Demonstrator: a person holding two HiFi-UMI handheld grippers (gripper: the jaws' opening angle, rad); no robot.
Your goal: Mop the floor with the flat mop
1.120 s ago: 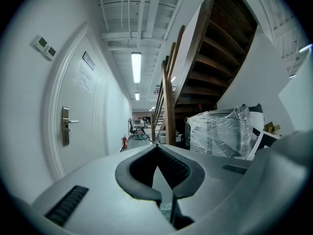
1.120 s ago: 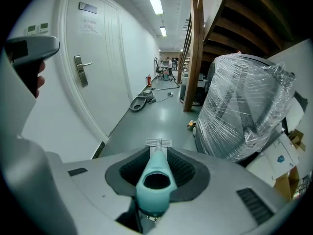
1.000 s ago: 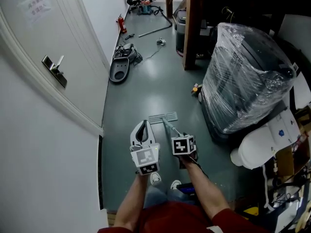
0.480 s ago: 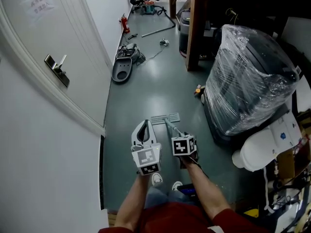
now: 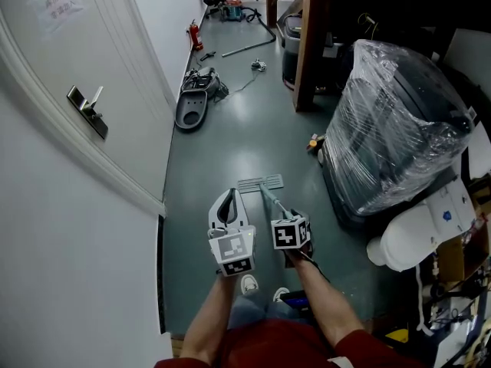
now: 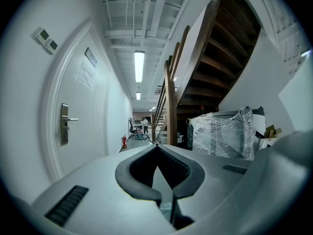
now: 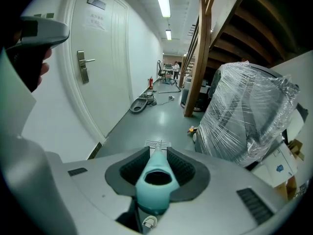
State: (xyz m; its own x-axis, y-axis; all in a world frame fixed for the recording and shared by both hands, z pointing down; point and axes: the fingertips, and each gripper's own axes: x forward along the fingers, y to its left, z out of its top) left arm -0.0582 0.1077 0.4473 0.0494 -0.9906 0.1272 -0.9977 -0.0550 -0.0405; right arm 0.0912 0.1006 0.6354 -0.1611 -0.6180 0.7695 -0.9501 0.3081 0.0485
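The flat mop head (image 5: pixel 260 182) lies flat on the grey-green floor just ahead of both grippers. Its pale teal handle (image 5: pixel 273 202) slopes back into my right gripper (image 5: pixel 279 215), which is shut on it. In the right gripper view the handle's end (image 7: pixel 156 180) fills the gap between the jaws and the mop head (image 7: pixel 157 143) shows just beyond the tips. My left gripper (image 5: pixel 228 195) hangs beside it on the left, apart from the handle. Its tips meet and it holds nothing; the left gripper view shows the left gripper (image 6: pixel 156 147) shut, facing down the corridor.
A white door (image 5: pixel 84 106) and wall run along the left. A large plastic-wrapped black object (image 5: pixel 399 121) and a white object (image 5: pixel 418 228) crowd the right. A grey pan-like thing (image 5: pixel 189 110), a wooden post (image 5: pixel 307 44) and a small orange item (image 5: pixel 313 140) lie ahead. My shoes (image 5: pixel 247 284) are below.
Almost nothing. The head view has shifted slightly; both grippers and the mop keep about the same places on the floor.
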